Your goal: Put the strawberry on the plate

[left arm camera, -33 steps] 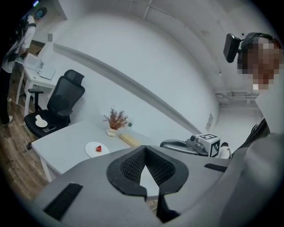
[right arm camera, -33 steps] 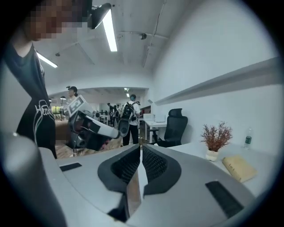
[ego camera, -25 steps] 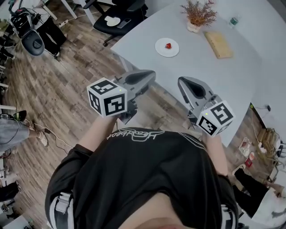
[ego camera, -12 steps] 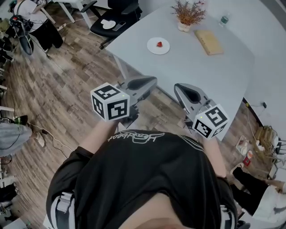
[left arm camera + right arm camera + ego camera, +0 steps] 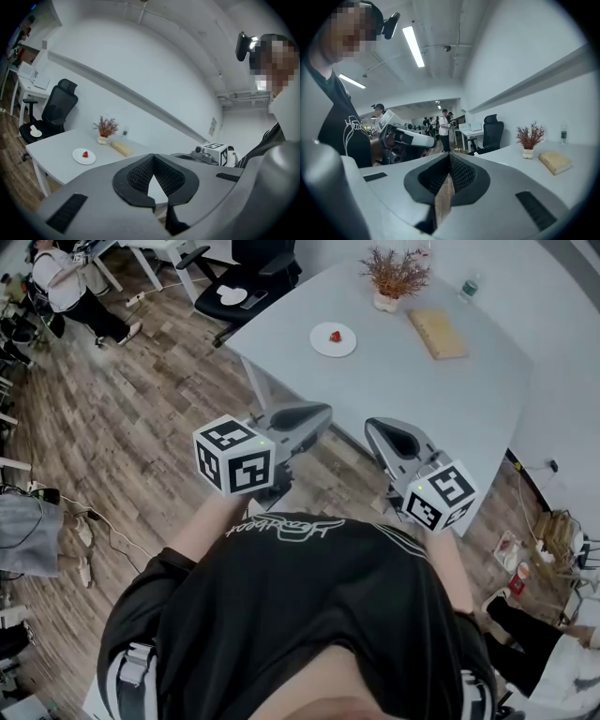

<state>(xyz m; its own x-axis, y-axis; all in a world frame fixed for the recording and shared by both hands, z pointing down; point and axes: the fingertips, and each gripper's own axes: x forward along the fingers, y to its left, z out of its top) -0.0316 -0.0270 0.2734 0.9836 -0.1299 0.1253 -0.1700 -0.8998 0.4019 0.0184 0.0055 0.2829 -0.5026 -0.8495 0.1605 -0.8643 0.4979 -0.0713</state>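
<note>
A small red strawberry (image 5: 335, 336) lies on a round white plate (image 5: 344, 345) near the left end of a white table (image 5: 412, 381). The same strawberry (image 5: 85, 153) and plate (image 5: 79, 158) appear far off in the left gripper view. Both grippers hang close to my chest over the wooden floor, well short of the table. My left gripper (image 5: 314, 414) is shut and holds nothing; its jaws (image 5: 152, 161) meet at the tips. My right gripper (image 5: 382, 429) is also shut and empty, with its tips (image 5: 449, 161) together.
On the table stand a potted dried plant (image 5: 394, 277), a tan wooden block (image 5: 436, 332) and a small bottle (image 5: 466, 287). A black office chair (image 5: 246, 277) sits behind the table's left end. Cables and bags lie at the left and right edges of the floor; several people stand far back.
The head view has shifted, so the table and plate sit a little farther up and left. Both grippers stay shut near my chest. A seated person has come into view at top left.
</note>
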